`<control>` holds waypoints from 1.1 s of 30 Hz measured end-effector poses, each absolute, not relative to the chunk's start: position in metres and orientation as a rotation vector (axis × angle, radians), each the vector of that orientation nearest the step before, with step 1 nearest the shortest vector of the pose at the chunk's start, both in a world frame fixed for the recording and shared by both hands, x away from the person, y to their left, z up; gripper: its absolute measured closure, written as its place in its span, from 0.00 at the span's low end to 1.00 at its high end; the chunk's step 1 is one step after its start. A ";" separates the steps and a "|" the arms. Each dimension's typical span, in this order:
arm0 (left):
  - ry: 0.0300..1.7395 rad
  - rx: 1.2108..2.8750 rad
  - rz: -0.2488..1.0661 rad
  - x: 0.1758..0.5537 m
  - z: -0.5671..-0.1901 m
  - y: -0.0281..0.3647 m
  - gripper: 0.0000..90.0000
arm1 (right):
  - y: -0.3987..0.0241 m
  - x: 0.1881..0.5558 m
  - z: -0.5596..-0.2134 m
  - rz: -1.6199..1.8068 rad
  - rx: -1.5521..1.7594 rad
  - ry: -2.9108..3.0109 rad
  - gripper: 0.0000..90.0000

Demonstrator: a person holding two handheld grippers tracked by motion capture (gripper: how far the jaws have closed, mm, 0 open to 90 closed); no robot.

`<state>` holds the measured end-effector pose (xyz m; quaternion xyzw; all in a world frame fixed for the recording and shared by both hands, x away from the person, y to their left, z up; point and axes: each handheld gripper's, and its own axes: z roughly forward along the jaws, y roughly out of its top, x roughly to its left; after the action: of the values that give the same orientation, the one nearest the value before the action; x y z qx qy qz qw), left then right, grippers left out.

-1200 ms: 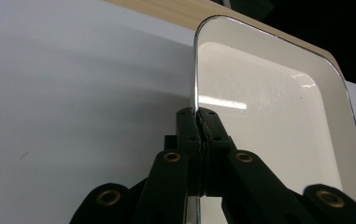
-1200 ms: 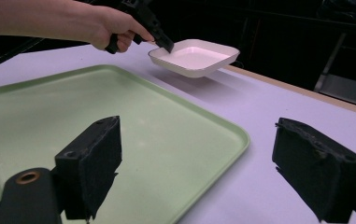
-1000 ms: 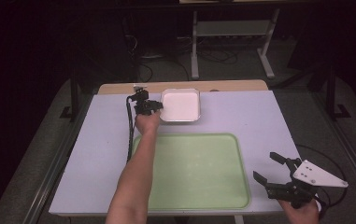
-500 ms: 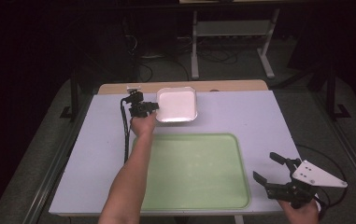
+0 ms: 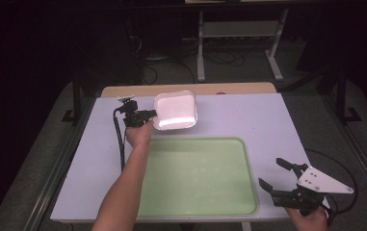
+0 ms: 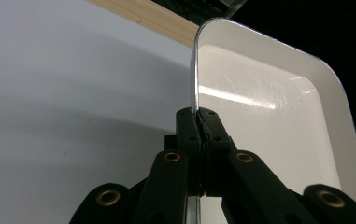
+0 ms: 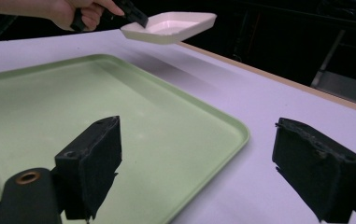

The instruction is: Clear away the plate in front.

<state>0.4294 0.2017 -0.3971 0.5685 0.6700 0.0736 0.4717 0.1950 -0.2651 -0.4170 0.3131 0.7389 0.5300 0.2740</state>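
High view: the white tray (image 5: pixel 175 110) is held at its left rim by the left gripper (image 5: pixel 145 114), just beyond the green tray (image 5: pixel 198 178), with bare counter (image 5: pixel 248 115) to its right. The right gripper (image 5: pixel 276 179) is seen at the counter's near right corner, jaws spread.

Left gripper view: the jaws are pinched together on the white tray's thin rim (image 6: pixel 195 84).

Right gripper view: the white tray (image 7: pixel 171 27) is carried clear above the counter (image 7: pixel 269 107), past the green tray's far edge (image 7: pixel 119 63); the jaws stand wide apart with nothing between.
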 end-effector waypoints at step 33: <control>1.596 1.467 0.134 0.365 -0.413 0.210 0.98 | -0.267 0.191 -0.418 1.407 0.841 1.987 0.17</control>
<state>0.3648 0.2095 -0.4129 0.5975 0.6501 0.0548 0.4663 0.1914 -0.2665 -0.4180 0.3135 0.7408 0.5244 0.2791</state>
